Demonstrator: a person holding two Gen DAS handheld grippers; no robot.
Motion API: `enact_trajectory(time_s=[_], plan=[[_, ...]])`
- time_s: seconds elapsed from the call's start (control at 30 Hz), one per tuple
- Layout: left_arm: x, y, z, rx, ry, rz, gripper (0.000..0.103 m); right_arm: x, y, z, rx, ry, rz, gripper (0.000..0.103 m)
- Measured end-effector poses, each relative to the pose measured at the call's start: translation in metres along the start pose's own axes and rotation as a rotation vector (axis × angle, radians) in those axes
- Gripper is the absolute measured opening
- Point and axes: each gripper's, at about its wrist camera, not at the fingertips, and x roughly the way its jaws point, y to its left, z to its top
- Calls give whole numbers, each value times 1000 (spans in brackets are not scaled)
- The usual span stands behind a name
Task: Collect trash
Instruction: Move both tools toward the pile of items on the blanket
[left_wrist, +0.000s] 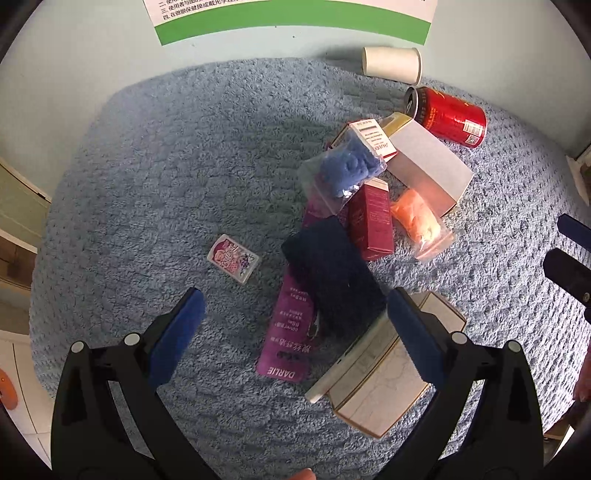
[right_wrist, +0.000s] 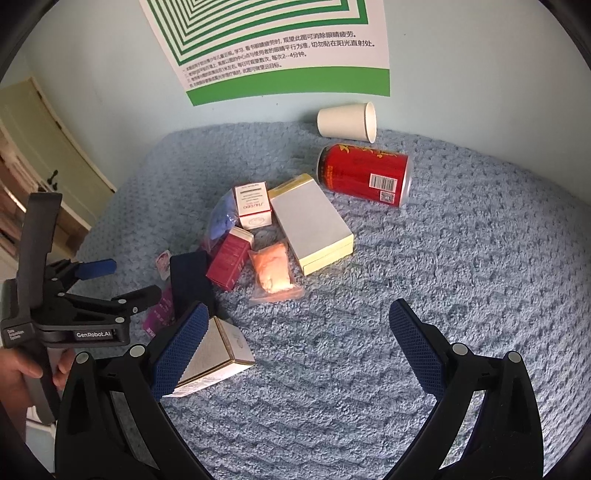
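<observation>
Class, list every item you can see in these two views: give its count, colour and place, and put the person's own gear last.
paper cup: 1, white, on its side by the wall
can: 1, red, lying below the cup
grey-topped box: 1, yellow-sided, mid pile
red cartons: 2, one white-topped
bags: 2, orange and blue fill
dark case: 1, over purple Darlie pack
small packet: 1, pink, apart
white box: 1, nearest
blanket: 1, blue
poster: 1, green-white, wall
left gripper: open
right gripper: open

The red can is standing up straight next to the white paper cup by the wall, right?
Not quite. The red can is lying on its side, as the right wrist view shows. It is next to the white paper cup by the wall.
</observation>
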Motion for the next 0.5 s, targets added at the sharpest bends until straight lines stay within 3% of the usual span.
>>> enact_trajectory(time_s=[0.5], plan=[[31, -4, 13, -28, 71, -15, 96, 47, -10, 36, -74, 79, 67, 96]])
